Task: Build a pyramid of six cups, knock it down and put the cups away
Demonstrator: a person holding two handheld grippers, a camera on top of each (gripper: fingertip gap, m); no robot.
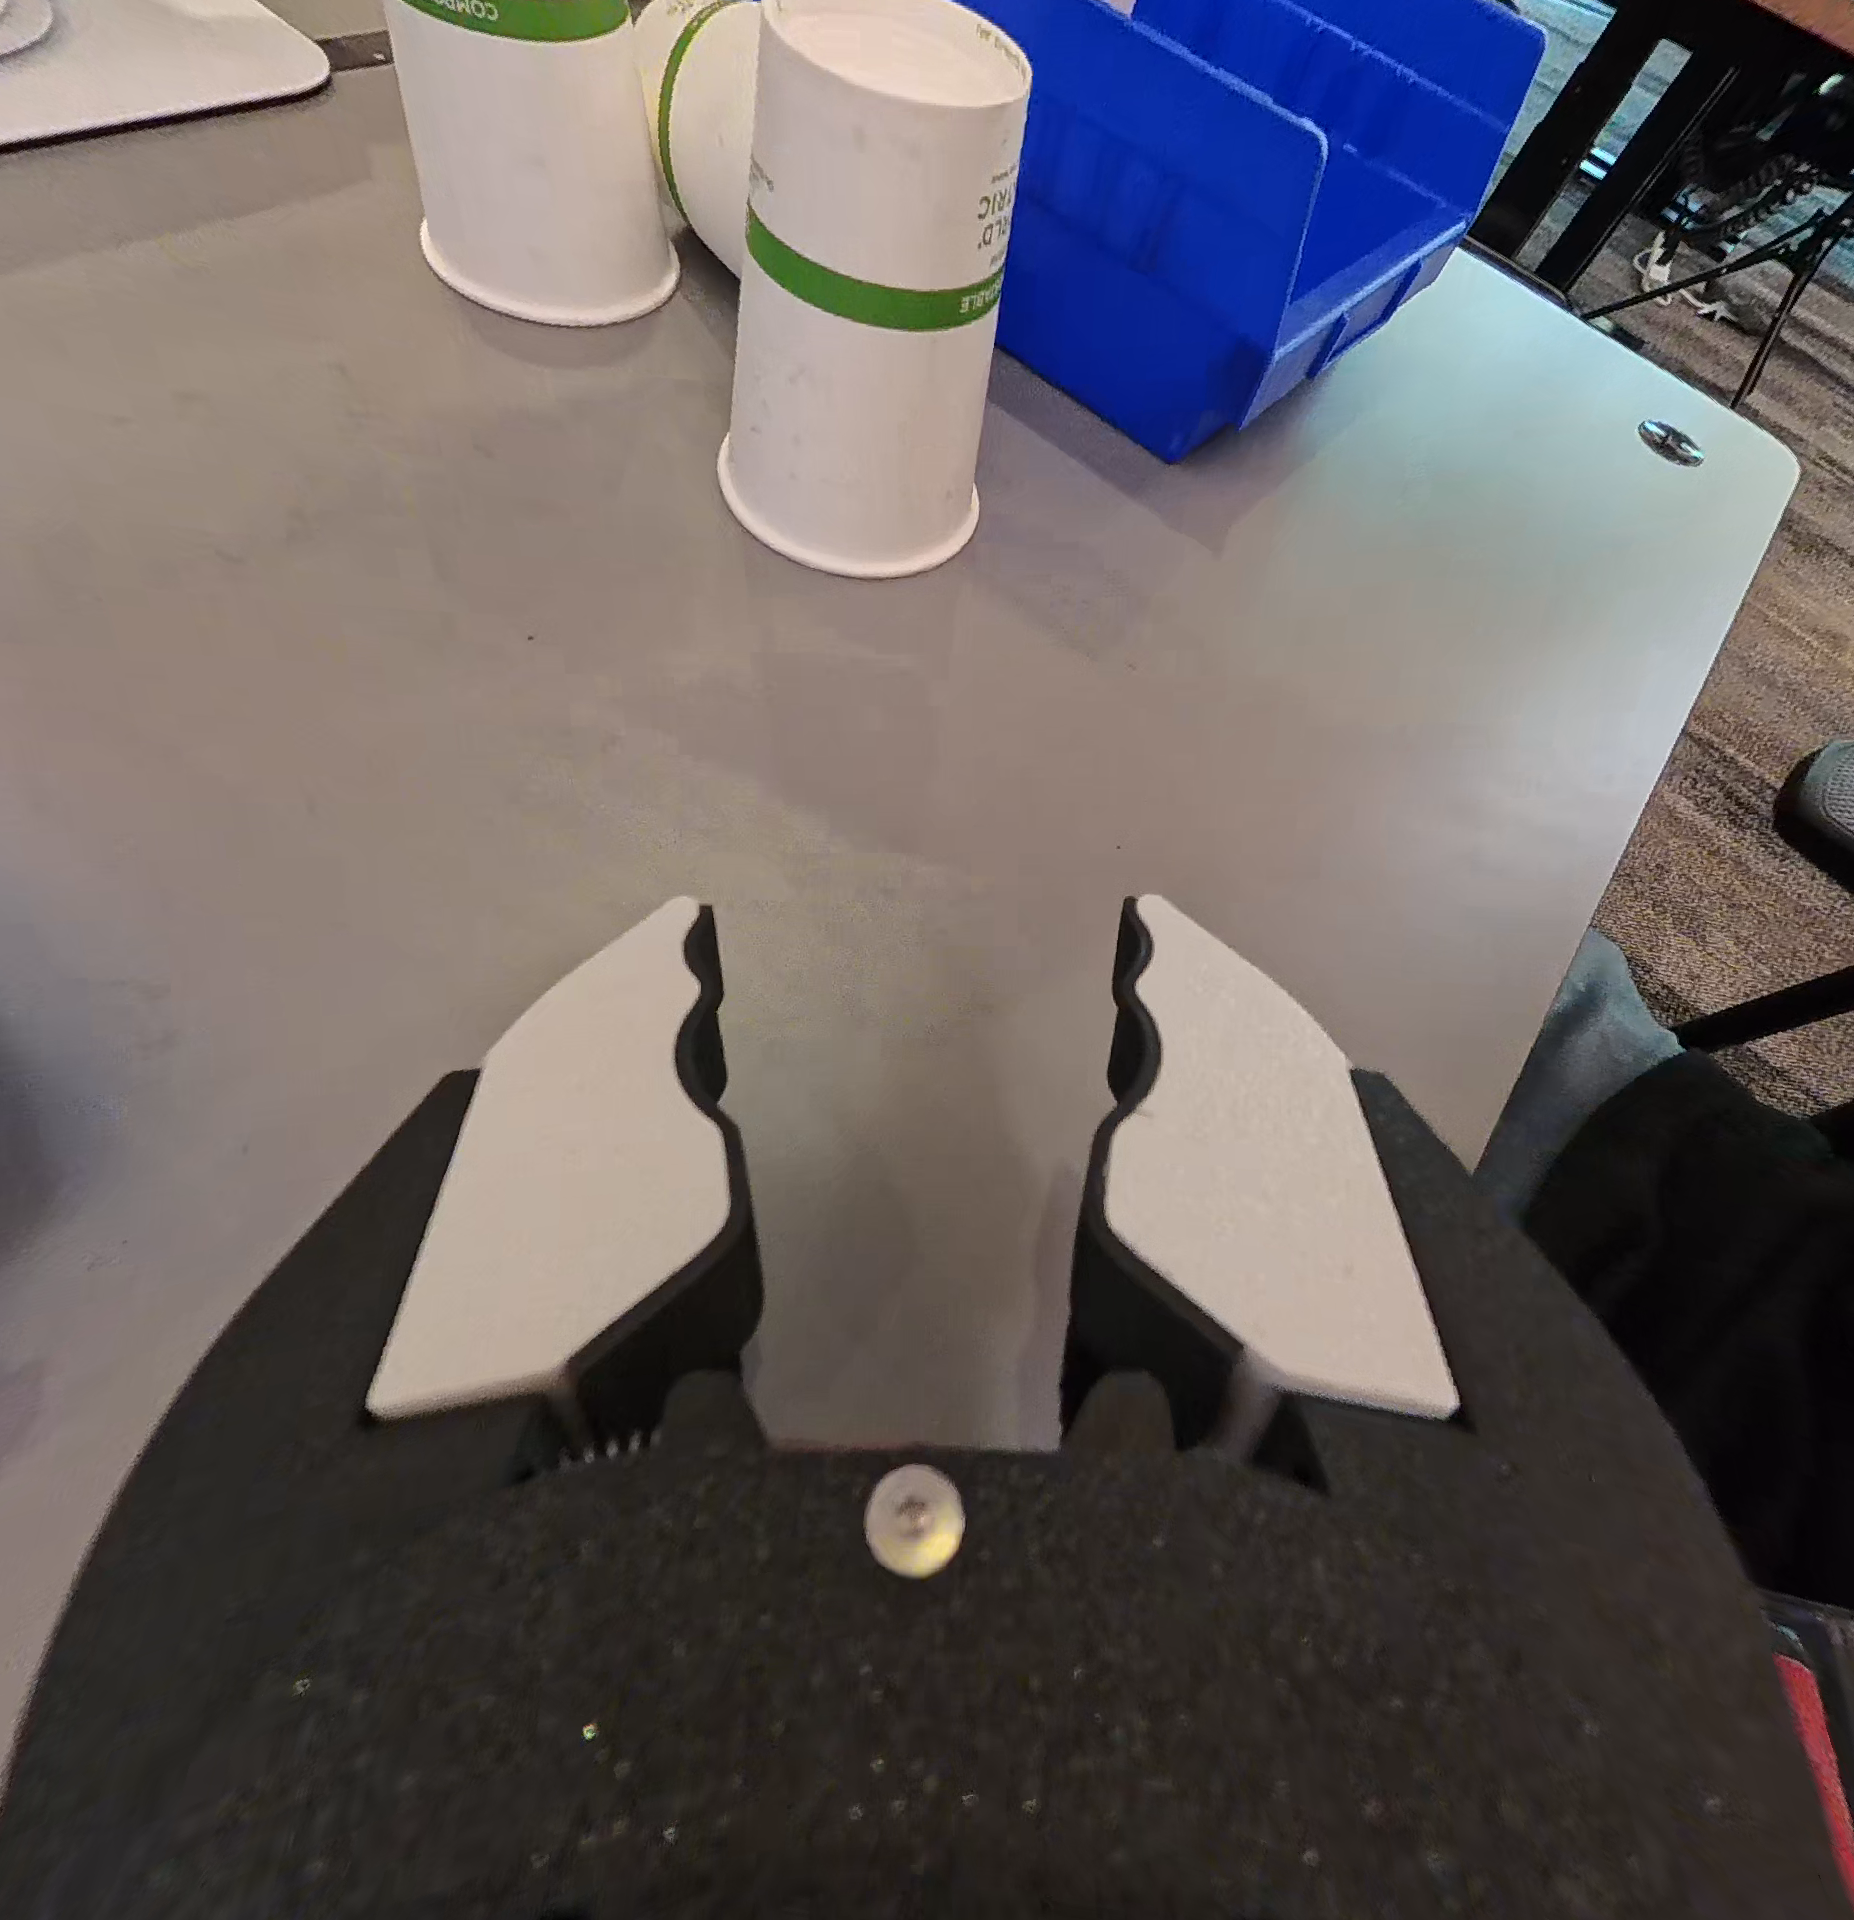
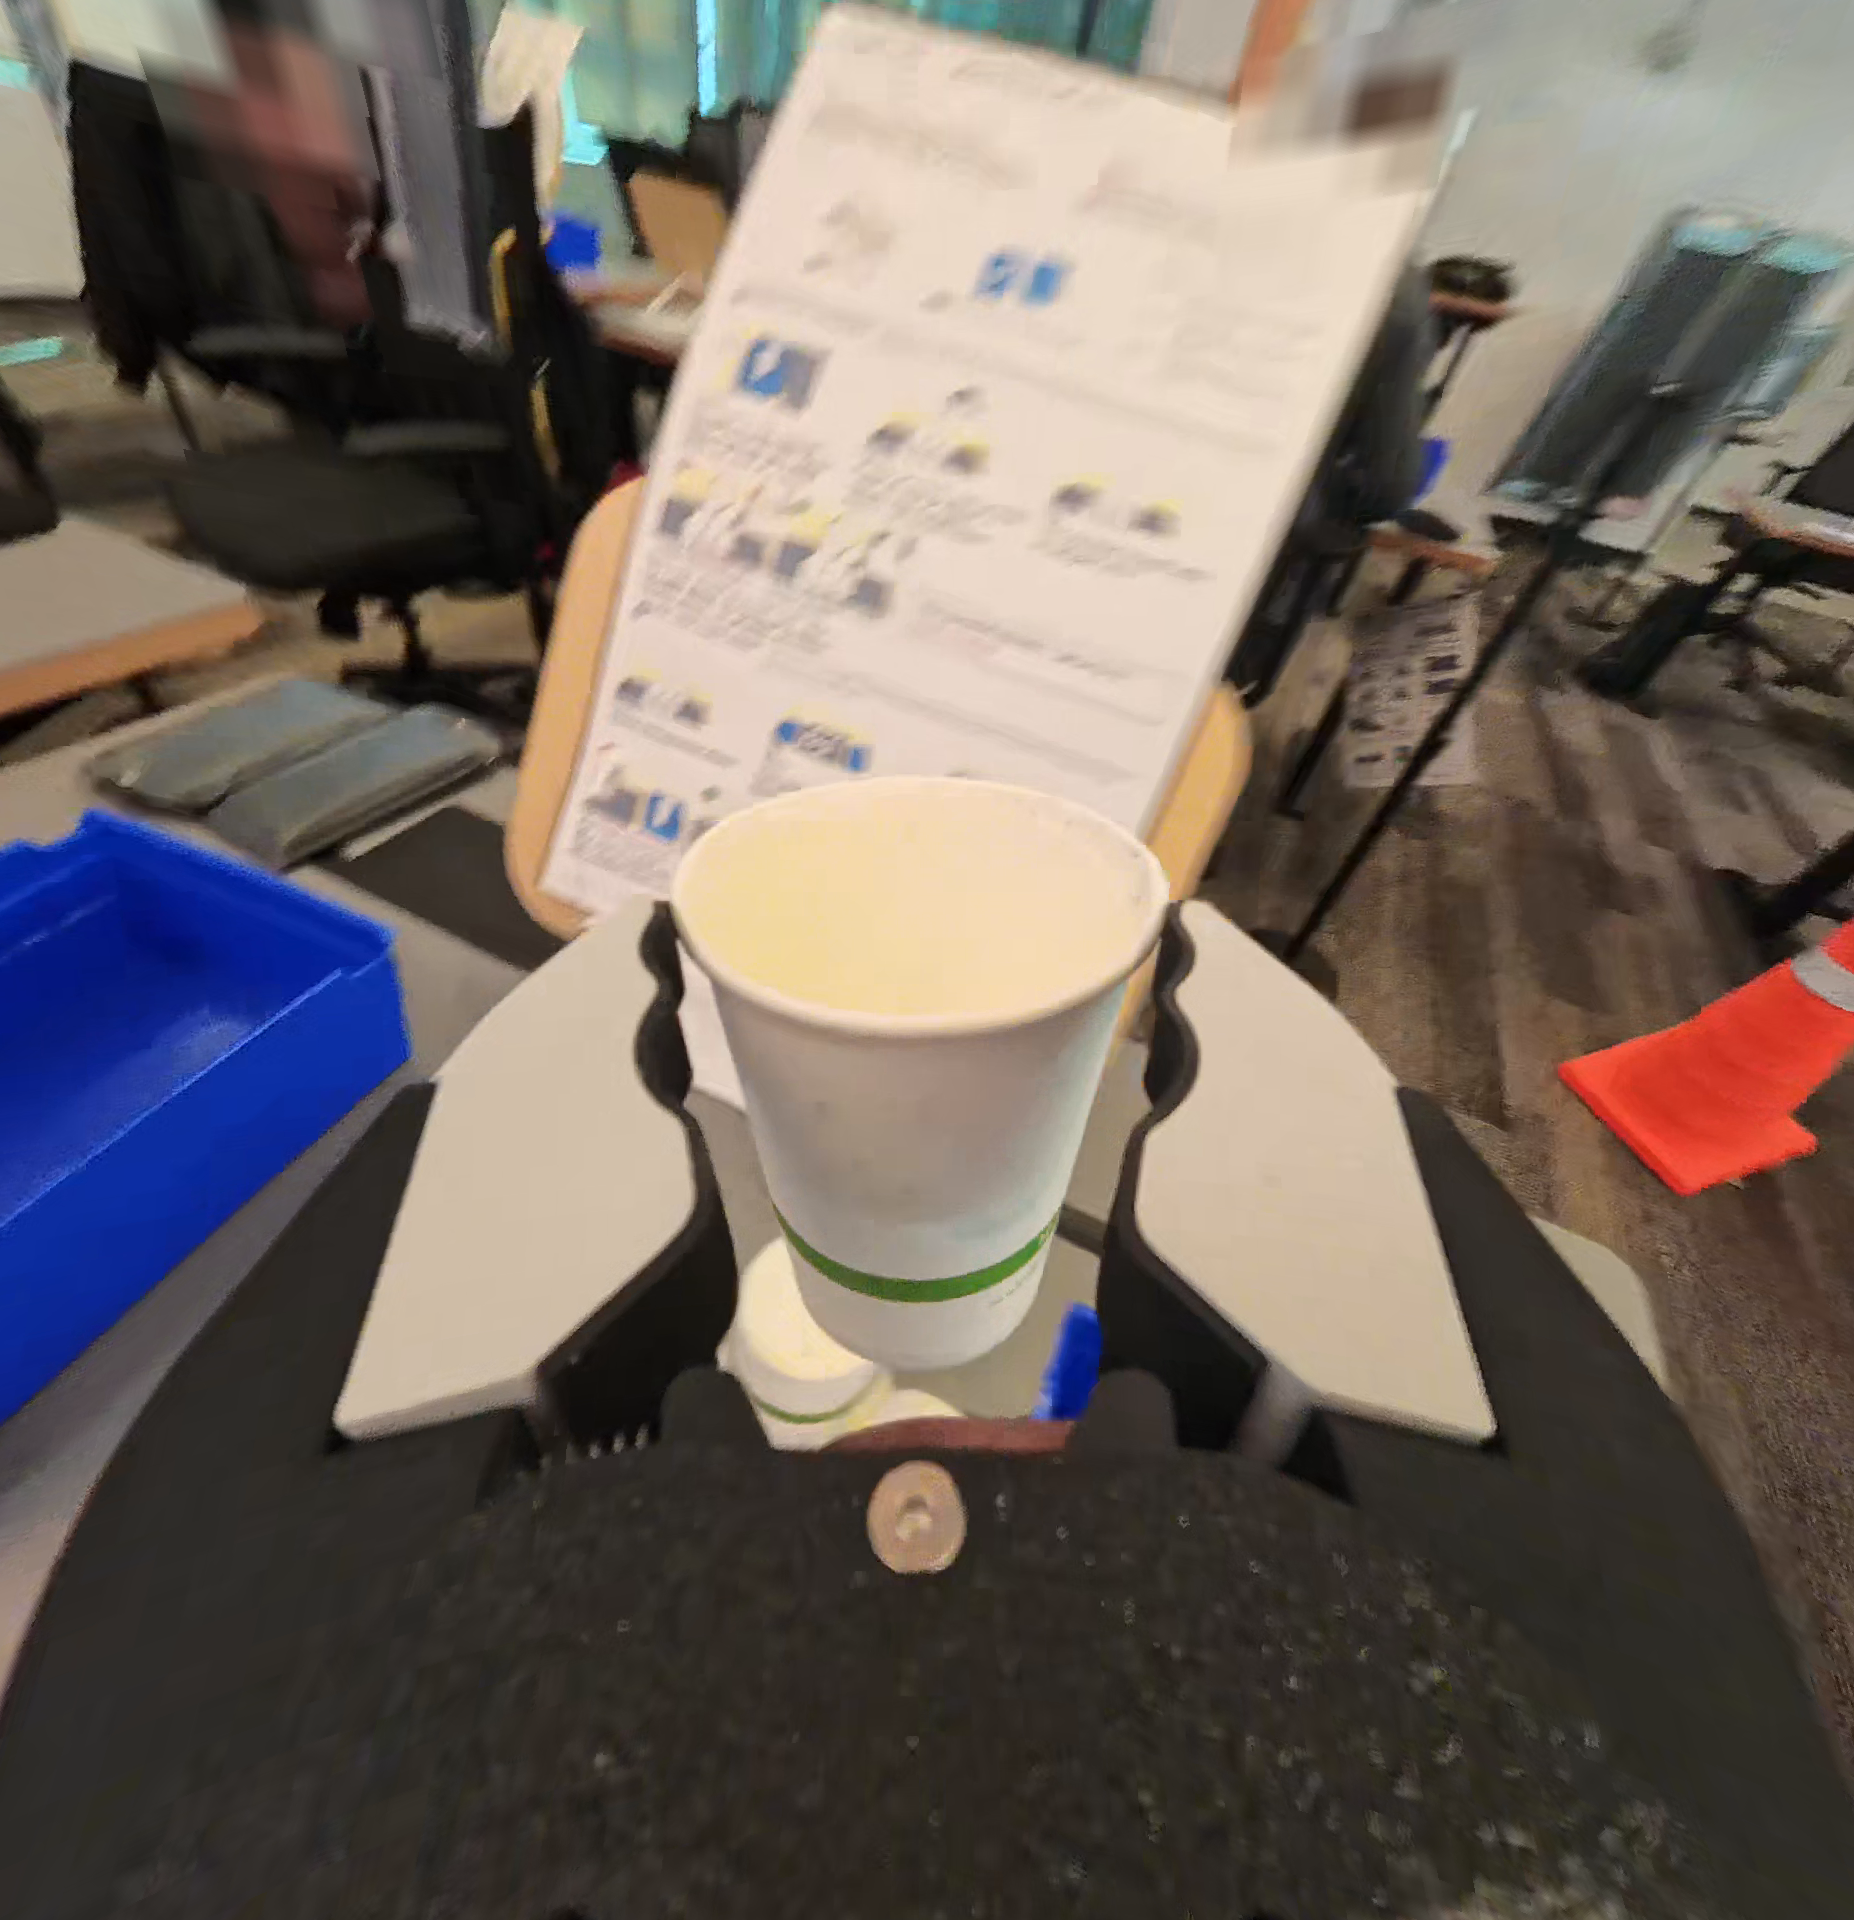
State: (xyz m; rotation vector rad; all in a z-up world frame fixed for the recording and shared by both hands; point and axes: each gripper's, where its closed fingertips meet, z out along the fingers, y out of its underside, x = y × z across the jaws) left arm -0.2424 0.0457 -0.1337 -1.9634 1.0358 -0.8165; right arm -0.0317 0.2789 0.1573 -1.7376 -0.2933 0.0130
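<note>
Left wrist view: the left gripper is held open and empty over the grey table, with two upturned cups stood ahead, a third lain between them, and a blue bin just beside. Right wrist view: a mouth-up cup is clamped near its rim by the right gripper, above more cups glimpsed below, with a second blue bin to the left and a sheet behind.

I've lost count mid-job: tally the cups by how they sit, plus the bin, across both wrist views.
Upside-down paper cups: 2
Paper cup on its side: 1
Held paper cup, in the right tongs: 1
Blue bin: 1
Total: 5
The cups under the held one may be repeats, so they are not counted.
</note>
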